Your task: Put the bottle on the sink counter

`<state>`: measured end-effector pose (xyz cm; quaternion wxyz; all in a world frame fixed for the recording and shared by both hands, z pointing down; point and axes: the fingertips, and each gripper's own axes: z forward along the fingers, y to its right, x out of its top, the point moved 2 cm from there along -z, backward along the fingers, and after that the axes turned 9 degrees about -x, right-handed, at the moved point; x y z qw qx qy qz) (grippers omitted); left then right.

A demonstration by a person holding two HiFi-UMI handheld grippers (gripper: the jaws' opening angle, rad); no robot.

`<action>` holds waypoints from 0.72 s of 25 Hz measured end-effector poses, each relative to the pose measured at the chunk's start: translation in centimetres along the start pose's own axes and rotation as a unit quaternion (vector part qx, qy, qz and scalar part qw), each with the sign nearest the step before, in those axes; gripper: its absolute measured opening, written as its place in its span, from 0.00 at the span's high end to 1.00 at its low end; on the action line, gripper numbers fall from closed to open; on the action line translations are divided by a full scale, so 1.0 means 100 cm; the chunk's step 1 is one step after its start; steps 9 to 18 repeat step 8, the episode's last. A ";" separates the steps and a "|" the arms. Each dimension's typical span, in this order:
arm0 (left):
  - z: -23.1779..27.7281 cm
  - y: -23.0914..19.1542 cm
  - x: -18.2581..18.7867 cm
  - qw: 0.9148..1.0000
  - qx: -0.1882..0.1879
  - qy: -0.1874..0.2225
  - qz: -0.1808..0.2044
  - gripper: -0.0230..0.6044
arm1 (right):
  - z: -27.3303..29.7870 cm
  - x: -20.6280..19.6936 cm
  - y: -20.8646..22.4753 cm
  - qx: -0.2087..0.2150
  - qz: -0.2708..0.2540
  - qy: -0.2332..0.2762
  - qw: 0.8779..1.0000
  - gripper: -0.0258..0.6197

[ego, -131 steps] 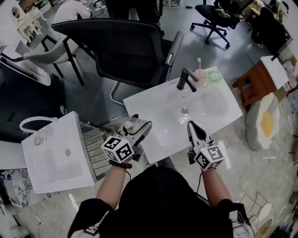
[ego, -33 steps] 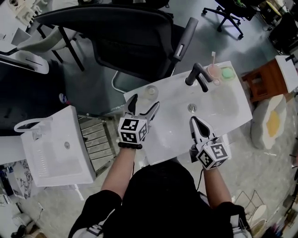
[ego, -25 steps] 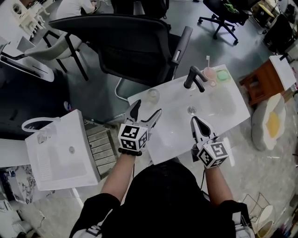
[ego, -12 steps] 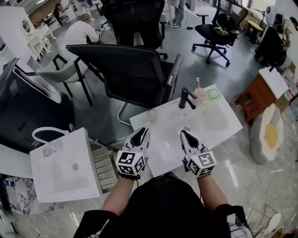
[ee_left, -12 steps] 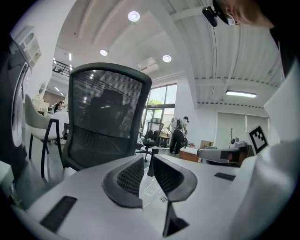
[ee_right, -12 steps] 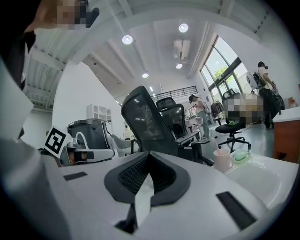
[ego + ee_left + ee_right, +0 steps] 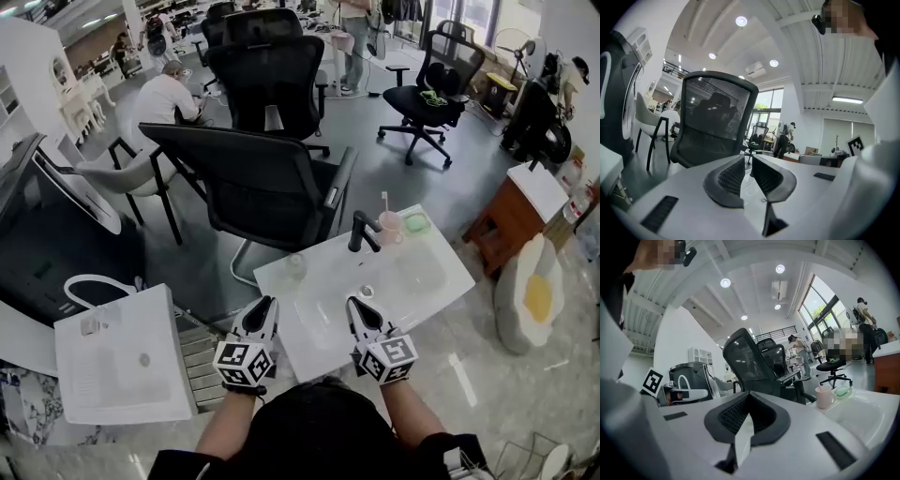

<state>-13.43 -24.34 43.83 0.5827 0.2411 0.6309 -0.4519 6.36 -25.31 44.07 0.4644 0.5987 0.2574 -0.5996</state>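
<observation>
hanging by the near edge of the glossy white counter [image 7: 427,281], the left gripper [image 7: 264,305] has just been closing its ribbed dark jaws, with nothing between them. the small clear bottle [image 7: 295,266], faint and hard to make out, stands on the counter's back left corner. the right gripper [image 7: 355,305] is pinched together, empty. beyond are an angular black faucet [image 7: 362,232] and a pink cup [image 7: 389,225].

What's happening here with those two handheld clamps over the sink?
A person holds a gripper in each hand above a white sink counter. The clear bottle stands at the counter's back left corner, apart from both grippers, so it looks already placed. The left gripper has just closed its jaws with nothing between them; the right gripper is shut and empty too.
</observation>
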 end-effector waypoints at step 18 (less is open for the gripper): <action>-0.003 -0.013 0.000 0.999 0.020 0.015 -0.041 0.87 | -0.003 0.004 0.000 0.010 -0.009 0.005 1.000 0.91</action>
